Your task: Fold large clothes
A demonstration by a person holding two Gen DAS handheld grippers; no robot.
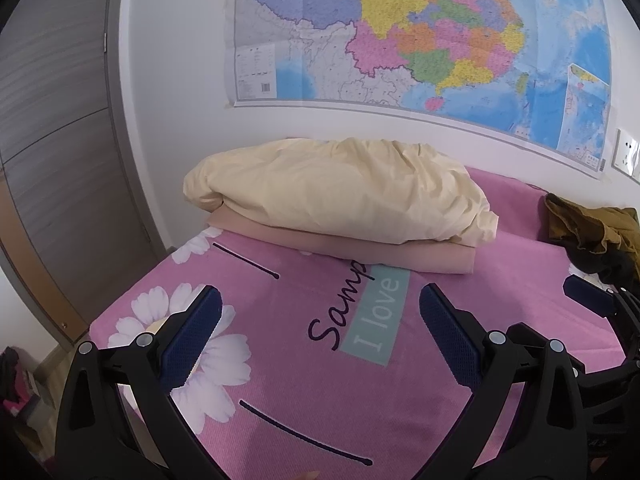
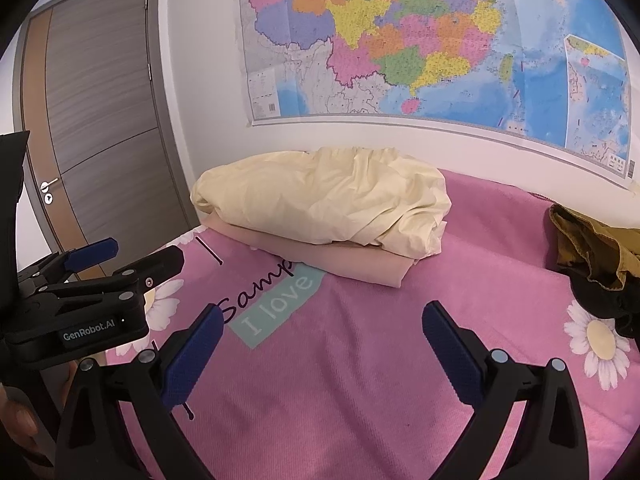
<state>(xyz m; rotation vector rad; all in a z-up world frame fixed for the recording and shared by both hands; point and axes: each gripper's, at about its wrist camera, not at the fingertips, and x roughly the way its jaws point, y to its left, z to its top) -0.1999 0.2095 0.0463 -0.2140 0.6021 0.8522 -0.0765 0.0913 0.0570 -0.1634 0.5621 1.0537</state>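
Observation:
A crumpled olive and black garment (image 1: 592,236) (image 2: 596,252) lies at the far right of the pink bed, partly cut off by the frame edge. My left gripper (image 1: 320,296) hovers open above the bed's printed sheet, nothing between its blue pads. My right gripper (image 2: 320,312) is likewise open and empty over the pink sheet. In the right wrist view the left gripper (image 2: 132,252) shows at the left edge. In the left wrist view the right gripper's fingers (image 1: 588,292) show at the right edge.
A cream duvet (image 1: 340,192) (image 2: 320,204) rests on a folded beige blanket (image 1: 384,256) (image 2: 360,266) at the bed's head. The pink flowered sheet (image 1: 400,400) (image 2: 360,400) spreads below. A wall map (image 1: 420,36) hangs behind. A grey door (image 2: 104,112) stands left.

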